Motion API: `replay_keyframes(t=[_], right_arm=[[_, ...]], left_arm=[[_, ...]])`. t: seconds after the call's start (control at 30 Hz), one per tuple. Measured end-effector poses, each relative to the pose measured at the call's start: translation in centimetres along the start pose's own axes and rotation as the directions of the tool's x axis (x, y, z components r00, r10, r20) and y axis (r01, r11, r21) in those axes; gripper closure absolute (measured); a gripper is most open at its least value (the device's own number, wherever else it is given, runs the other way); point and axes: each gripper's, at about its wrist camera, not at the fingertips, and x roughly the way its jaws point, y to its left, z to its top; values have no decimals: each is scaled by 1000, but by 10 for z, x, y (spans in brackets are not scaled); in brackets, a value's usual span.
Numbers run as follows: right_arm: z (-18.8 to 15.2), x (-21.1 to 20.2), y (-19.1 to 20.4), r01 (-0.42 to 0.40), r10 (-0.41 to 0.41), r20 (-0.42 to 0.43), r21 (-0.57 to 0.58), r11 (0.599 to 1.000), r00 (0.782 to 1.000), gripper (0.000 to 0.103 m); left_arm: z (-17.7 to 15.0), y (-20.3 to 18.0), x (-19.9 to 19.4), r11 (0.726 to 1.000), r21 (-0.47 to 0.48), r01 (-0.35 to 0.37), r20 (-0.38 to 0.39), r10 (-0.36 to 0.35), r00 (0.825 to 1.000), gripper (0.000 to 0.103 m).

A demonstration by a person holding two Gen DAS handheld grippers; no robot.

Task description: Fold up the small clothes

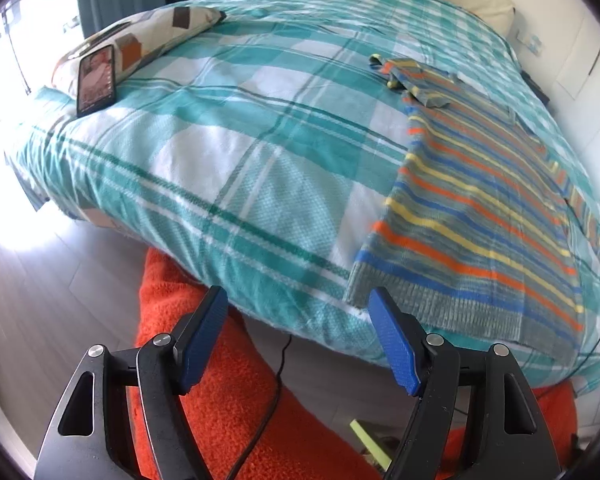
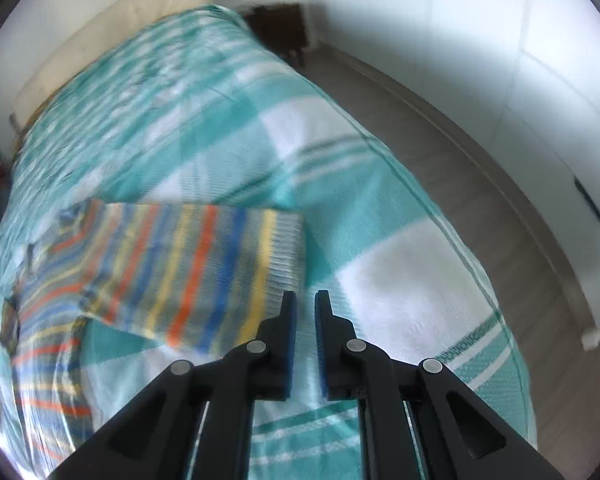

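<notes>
A small striped knit sweater (image 1: 480, 208), grey with orange, yellow and blue bands, lies on the teal and white plaid bedspread (image 1: 228, 152). My left gripper (image 1: 298, 300) is open and empty, at the bed's near edge just left of the sweater's ribbed hem. In the right wrist view a sleeve of the sweater (image 2: 188, 272) lies folded across the body, its ribbed cuff just ahead and left of my right gripper (image 2: 305, 300). The right gripper's jaws stand a narrow gap apart with nothing between them, hovering over the bedspread (image 2: 400, 280).
A phone (image 1: 96, 78) leans on a patterned pillow (image 1: 148, 36) at the bed's far left. An orange fleece (image 1: 228, 400) and a black cable (image 1: 276, 384) lie below the left gripper. A cream headboard (image 2: 112, 28), a dark nightstand (image 2: 284, 28) and white cupboards (image 2: 560, 120) border the bed.
</notes>
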Motion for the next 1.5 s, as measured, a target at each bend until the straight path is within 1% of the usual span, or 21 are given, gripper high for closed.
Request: replay_keyframes(t=[0.1,0.13,0.17,0.2,0.33,0.4,0.5,0.6,0.7,0.77,0.83,0.97,1.03,1.13,1.2,1.23,1.3,1.37,1.43,1.47,1.5], right_arm=[[-9,9,24,-51,51,-10,-88,995,999,84],[-16,21,28,-49,45,-46,-96,994,998,71],[-23,34,28,-37,29,-87,-92,995,996,67],[-31,45,25,-20,10,-124,-81,996,992,68],[-51,24,23,23,-25,-40,-67,997,999,69],[-67,2,28,-16,15,-8,-91,996,1000,69],[-102,-21,39,-31,32,4,-163,986,999,68],[-132,-21,43,7,-5,8,-224,975,1000,68],[-146,-14,37,14,-4,43,-228,973,999,68],[-148,-11,37,22,-12,49,-217,976,999,68],[-147,-8,38,34,-25,48,-209,977,999,67],[-146,-2,33,25,-14,69,-164,986,998,67],[-148,0,34,39,-25,87,-167,985,996,67],[-151,1,37,62,-45,105,-171,983,993,67],[-151,2,37,60,-41,115,-164,985,993,67],[-151,2,36,59,-39,119,-162,985,992,67],[-151,3,36,61,-40,127,-162,985,991,67],[-151,4,36,61,-40,129,-163,985,991,67],[-151,4,36,57,-36,128,-162,985,991,67],[-150,4,35,55,-34,127,-162,985,991,67],[-150,4,35,53,-33,126,-163,985,991,67]], left_arm=[[20,-15,-4,998,50,33,16,-34,999,28],[30,-23,-10,996,74,55,32,-57,998,28],[39,-30,-18,993,95,74,52,-79,995,28],[52,-36,-29,988,120,95,78,-104,991,28],[103,-58,-68,969,195,152,204,-192,960,14],[127,-73,-76,953,250,172,254,-236,938,13],[158,-113,-52,885,428,181,215,-294,931,13],[180,-160,5,782,602,164,96,-274,957,17],[192,-193,59,714,692,108,42,-189,981,30],[197,-205,90,681,729,73,31,-139,990,45],[202,-212,117,669,742,46,25,-96,995,56],[213,-210,170,710,702,49,-34,-34,999,61],[210,-208,186,706,705,60,-56,-29,998,60],[205,-208,189,689,724,42,-14,-47,999,52],[208,-204,188,715,695,75,-39,-67,997,62],[210,-203,187,726,684,72,-41,-60,997,101],[219,-196,178,770,629,103,-65,-81,995,101],[242,-169,154,863,472,180,-40,-184,982,101],[273,-116,130,938,215,271,9,-279,960,101],[286,-82,124,955,56,293,36,-295,955,101],[297,-49,123,951,-86,296,49,-293,955,101]])
